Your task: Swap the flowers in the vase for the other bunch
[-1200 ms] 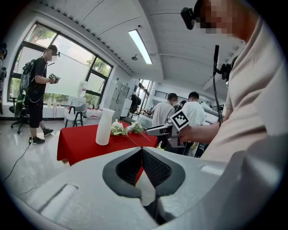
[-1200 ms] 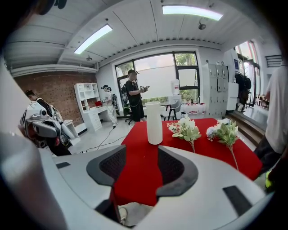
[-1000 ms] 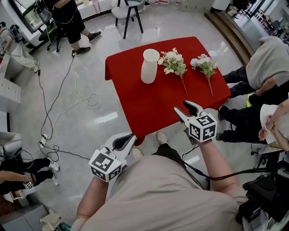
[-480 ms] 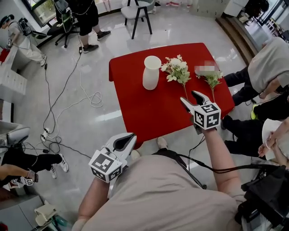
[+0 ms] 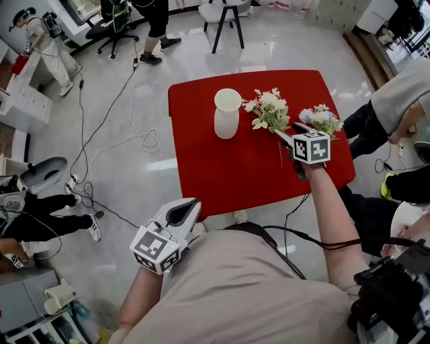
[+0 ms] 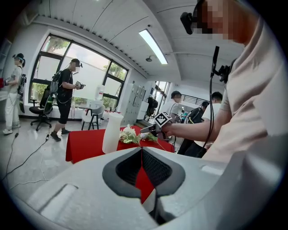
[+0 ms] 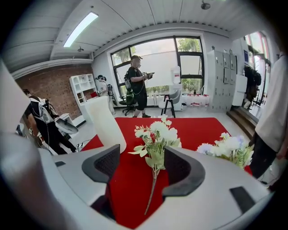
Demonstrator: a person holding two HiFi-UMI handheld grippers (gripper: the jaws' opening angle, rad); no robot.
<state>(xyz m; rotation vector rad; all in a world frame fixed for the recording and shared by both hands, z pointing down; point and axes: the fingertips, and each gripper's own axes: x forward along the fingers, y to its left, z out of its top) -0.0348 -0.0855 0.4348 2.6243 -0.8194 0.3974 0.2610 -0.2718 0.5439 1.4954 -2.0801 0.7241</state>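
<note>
A white vase (image 5: 227,113) stands on the red table (image 5: 222,175) with no flowers showing in its mouth. To its right lies a white-flowered bunch (image 5: 269,111), and farther right a pale blue and white bunch (image 5: 321,119). My right gripper (image 5: 289,132) hovers over the table between the two bunches. In the right gripper view its jaws (image 7: 141,152) are opening, and the white bunch (image 7: 158,134) and its stem (image 7: 151,196) lie on the cloth in line with the gap, untouched. My left gripper (image 5: 191,203) hangs short of the table's near edge, shut on nothing (image 6: 142,150).
People sit close to the table's right side (image 5: 403,101). A stool (image 5: 225,13) stands beyond the far edge. Cables (image 5: 134,141) trail over the glossy floor at the left, where other people stand and sit.
My right gripper has reached forward from the near edge to the flower stems, and its jaws have spread wider. The left gripper has barely shifted.
</note>
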